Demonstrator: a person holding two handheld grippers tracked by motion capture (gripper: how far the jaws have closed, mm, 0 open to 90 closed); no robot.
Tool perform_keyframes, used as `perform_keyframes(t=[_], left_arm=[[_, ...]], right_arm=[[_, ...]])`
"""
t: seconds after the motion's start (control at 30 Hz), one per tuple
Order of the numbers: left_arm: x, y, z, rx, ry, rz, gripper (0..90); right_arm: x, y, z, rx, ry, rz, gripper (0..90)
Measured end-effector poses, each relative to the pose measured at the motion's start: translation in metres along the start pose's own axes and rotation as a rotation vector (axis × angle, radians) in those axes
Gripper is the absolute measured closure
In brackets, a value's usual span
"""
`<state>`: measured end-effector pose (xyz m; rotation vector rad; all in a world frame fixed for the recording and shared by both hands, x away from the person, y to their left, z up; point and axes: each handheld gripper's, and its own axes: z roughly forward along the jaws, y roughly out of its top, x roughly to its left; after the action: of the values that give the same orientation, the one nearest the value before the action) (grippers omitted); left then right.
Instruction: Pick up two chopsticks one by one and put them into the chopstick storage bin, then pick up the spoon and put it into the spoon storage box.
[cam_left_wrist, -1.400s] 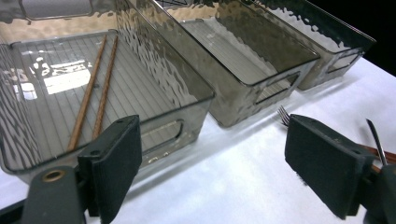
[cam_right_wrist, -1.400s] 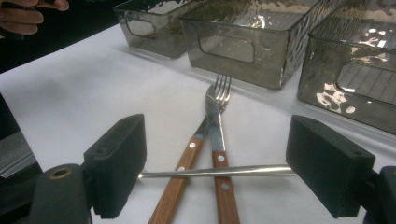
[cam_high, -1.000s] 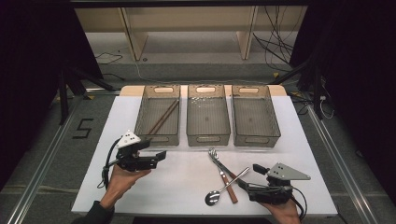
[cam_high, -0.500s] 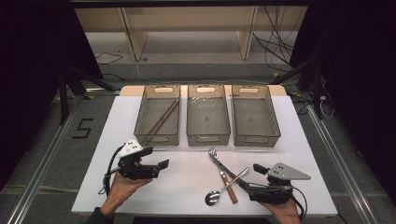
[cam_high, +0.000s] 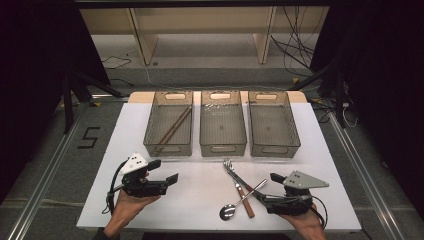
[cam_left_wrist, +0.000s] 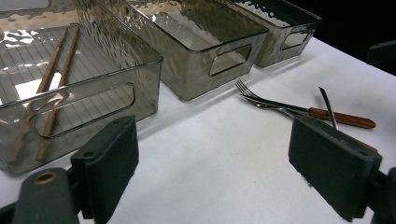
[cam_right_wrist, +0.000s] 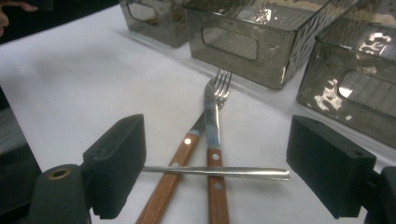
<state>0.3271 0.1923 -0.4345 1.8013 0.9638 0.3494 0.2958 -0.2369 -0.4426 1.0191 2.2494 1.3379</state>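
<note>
Three clear bins sit in a row across the upper middle of the high view, on the white table (cam_high: 210, 195). Left bin (cam_high: 169, 129) holds a pair of brown chopsticks (cam_high: 172, 129) lying diagonally. Middle bin (cam_high: 222, 129) and right bin (cam_high: 272, 129) look bare inside.

Cutlery lies on the table just below the middle bin, at lower centre of the high view: a fork (cam_high: 231, 169) and a knife (cam_high: 242, 192), both with wooden handles, side by side and touching, tines toward the bins. A steel spoon (cam_high: 241, 200) lies across both handles, bowl at the lower left of the pile.

Left gripper (cam_high: 165, 172), held in the person's hand (cam_high: 131, 202) at lower left, has its jaws spread wide with nothing between them. Its own camera looks between them toward the left bin and, at right, the cutlery, well apart from it.

Right gripper (cam_high: 267, 187), at lower right, also has its jaws spread. In the right gripper view (cam_right_wrist: 215, 172) the spoon handle (cam_right_wrist: 215, 171) runs crosswise between the jaws, one end at the left jaw; whether it touches cannot be told. The wooden handles pass beneath it.
</note>
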Motion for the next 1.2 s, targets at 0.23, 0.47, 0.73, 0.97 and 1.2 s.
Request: perform_keyframes(t=[0.23,0.47,0.73,0.97,1.2], left_arm=[[-0.001,-0.004,-0.006,-0.006,0.0,0.005,15.7],[0.0,-0.004,-0.007,-0.009,-0.001,-0.004,15.7],[-0.001,-0.006,-0.007,-0.001,0.0,0.003,15.8],[0.0,-0.008,-0.008,0.002,-0.002,0.009,15.7],[0.0,-0.01,-0.008,0.006,-0.004,0.005,15.8]], right_arm=[[-0.006,0.02,0.008,0.101,0.048,-0.093,20.4],[-0.009,0.033,0.021,0.208,0.084,-0.189,20.5],[-0.007,0.048,0.035,0.34,0.122,-0.324,21.6],[-0.002,0.051,0.046,0.435,0.135,-0.433,27.0],[0.003,0.044,0.055,0.523,0.158,-0.521,33.4]])
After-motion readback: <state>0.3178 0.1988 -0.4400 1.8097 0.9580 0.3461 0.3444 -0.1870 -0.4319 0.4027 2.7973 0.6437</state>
